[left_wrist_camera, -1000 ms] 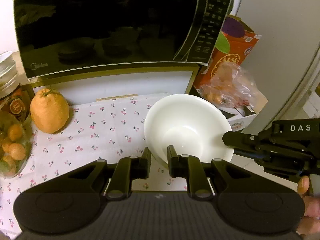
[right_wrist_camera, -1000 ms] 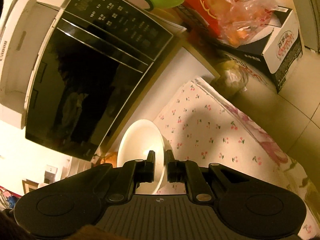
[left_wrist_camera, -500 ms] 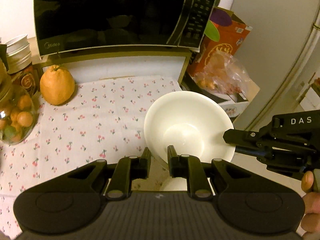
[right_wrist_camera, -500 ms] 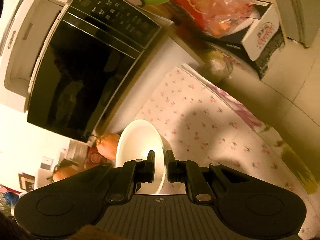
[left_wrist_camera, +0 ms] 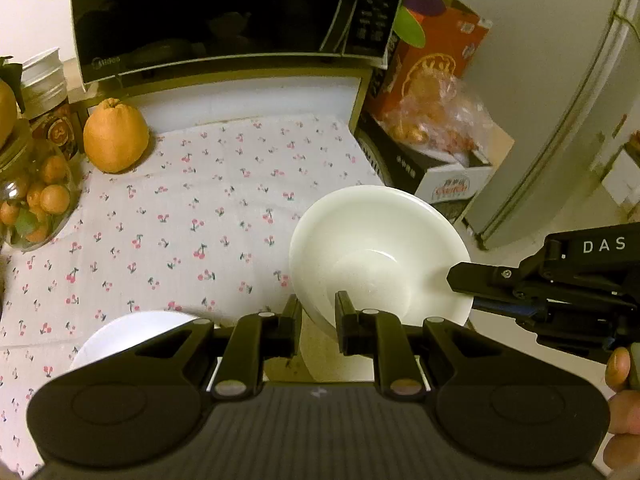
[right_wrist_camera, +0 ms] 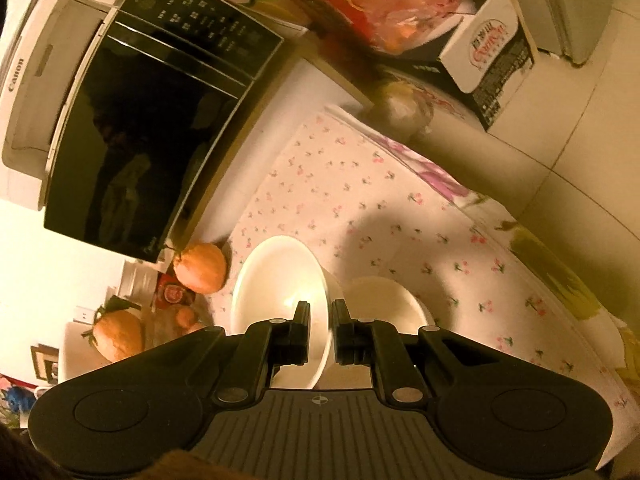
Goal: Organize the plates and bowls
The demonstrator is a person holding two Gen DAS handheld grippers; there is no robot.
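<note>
Both pairs of fingers pinch the rim of one white bowl (left_wrist_camera: 376, 256): the left fingers (left_wrist_camera: 318, 322) clamp its near edge, and the right fingers (right_wrist_camera: 320, 330) clamp its right edge, entering the left camera's view from the right under a "DAS" label. That bowl is held tilted above the right part of the surface (left_wrist_camera: 192, 208), which wears a cloth printed with small cherries. A second white bowl (left_wrist_camera: 132, 332) sits on the cloth at the near left, partly hidden behind the left tool; the right camera shows it just beside the held one. A large orange citrus fruit (left_wrist_camera: 115, 140) stands at the far left of the cloth, near a jar of small oranges (left_wrist_camera: 34, 196). A black microwave (left_wrist_camera: 224, 12) stands at the far side, with a carton and a bag of fruit (left_wrist_camera: 436, 120) to its right.
</note>
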